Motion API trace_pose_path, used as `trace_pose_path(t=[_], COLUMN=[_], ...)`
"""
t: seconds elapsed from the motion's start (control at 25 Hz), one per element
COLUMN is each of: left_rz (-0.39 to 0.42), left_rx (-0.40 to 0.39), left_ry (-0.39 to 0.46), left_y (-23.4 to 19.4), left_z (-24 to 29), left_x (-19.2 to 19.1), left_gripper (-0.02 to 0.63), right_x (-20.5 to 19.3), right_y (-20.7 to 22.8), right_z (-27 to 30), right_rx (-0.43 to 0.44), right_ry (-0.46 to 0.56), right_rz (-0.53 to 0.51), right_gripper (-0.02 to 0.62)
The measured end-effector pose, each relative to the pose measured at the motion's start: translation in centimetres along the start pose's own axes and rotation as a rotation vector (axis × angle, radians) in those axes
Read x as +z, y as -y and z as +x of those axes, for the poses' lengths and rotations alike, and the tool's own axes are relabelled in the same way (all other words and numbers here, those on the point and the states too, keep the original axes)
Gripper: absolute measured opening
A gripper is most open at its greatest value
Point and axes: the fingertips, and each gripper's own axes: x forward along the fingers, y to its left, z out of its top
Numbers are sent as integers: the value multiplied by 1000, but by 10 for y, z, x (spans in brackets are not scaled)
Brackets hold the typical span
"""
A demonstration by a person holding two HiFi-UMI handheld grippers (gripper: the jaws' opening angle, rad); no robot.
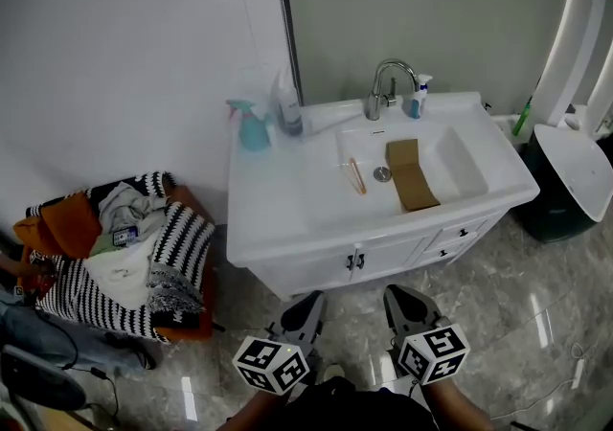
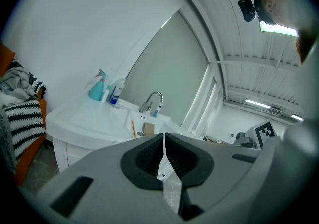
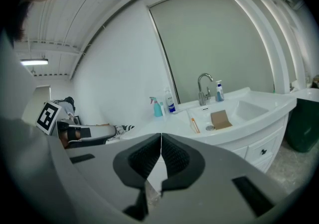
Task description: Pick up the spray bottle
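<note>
The teal spray bottle (image 1: 252,127) stands upright at the back left corner of the white vanity top (image 1: 278,214), next to a white pump bottle (image 1: 288,105). It also shows small and far off in the left gripper view as the spray bottle (image 2: 97,87) and in the right gripper view as the spray bottle (image 3: 157,107). My left gripper (image 1: 306,309) and right gripper (image 1: 407,303) hang side by side over the floor in front of the vanity, well short of the bottle. Both have their jaws shut with nothing between them: left gripper (image 2: 164,141), right gripper (image 3: 161,143).
The sink basin (image 1: 460,156) holds a brown pad (image 1: 410,173) and an orange stick (image 1: 356,174). A faucet (image 1: 386,84) and a small blue bottle (image 1: 418,97) stand behind it. A chair piled with clothes (image 1: 124,257) sits left of the vanity, a dark bin (image 1: 565,180) to its right.
</note>
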Motion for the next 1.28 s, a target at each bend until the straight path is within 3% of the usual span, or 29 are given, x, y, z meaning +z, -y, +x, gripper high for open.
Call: trace_pose_path(t=[0.4,0.68,1.28], left_rz=[7,6,11], left_rx=[-59,-81,-12], left_ry=[-13,-17,23], left_y=[-25,-26,-37], left_z=[20,53,133], left_x=[13,15,51], left_gripper=[15,15,15], right_x=[7,22,66], right_y=[-9,14,77], right_z=[31,45,107], right_rx=[-19,-33,45], right_ry=[-2,22,20], right_rz=[-7,-30,-37], right_gripper=[8,8,8])
